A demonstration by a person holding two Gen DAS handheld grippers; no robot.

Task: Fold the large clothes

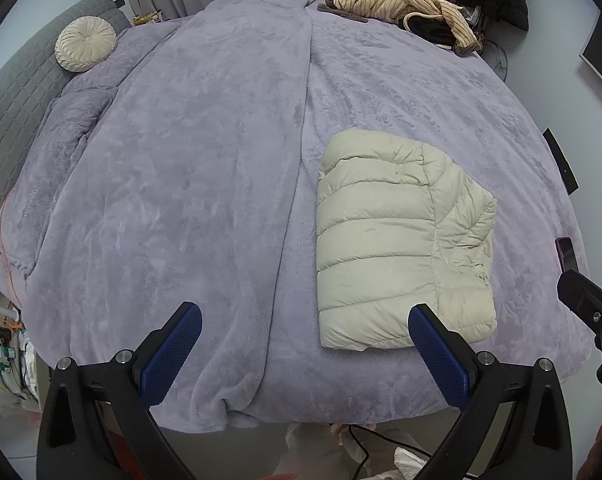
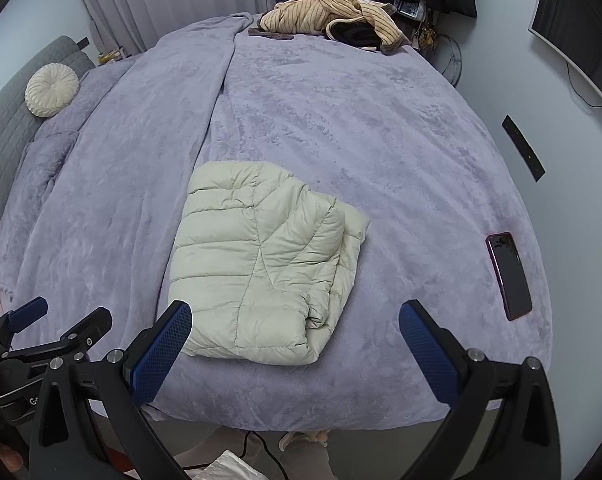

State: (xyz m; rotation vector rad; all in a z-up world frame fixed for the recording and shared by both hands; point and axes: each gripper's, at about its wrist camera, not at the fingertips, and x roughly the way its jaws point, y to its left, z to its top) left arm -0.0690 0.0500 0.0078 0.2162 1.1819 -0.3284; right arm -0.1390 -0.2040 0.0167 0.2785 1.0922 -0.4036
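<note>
A: Where's the garment?

B: The cream puffer jacket [image 1: 401, 240] lies folded into a compact rectangle on the lavender fleece blanket [image 1: 189, 184] covering the bed, near the front edge and right of the long crease down the middle. Quilted bands face up; a sleeve panel is folded across its right side. In the right wrist view its layered edges show at the right and front.

A: Grippers?

B: 2 in view, both above the near edge of the bed, pointing steeply down. The left gripper [image 1: 305, 320] has its jaws spread wide with nothing between them; its right blue pad overlaps the jacket's near corner in the picture, but I can't tell whether it touches. The right gripper [image 2: 295, 318] is spread as wide as it goes, also holding nothing; the jacket's front edge sits just beyond its left pad.

A: Anything else on the bed?

B: A dark phone [image 2: 509, 276] lies flat, well right of the jacket. A heap of tan striped clothes [image 1: 405, 6] sits at the far edge. A round pleated cushion [image 1: 85, 43] rests at the left by the grey quilted headboard [image 1: 17, 112].

A: Below the bed?

B: A black cable [image 2: 257, 446] on the floor.
</note>
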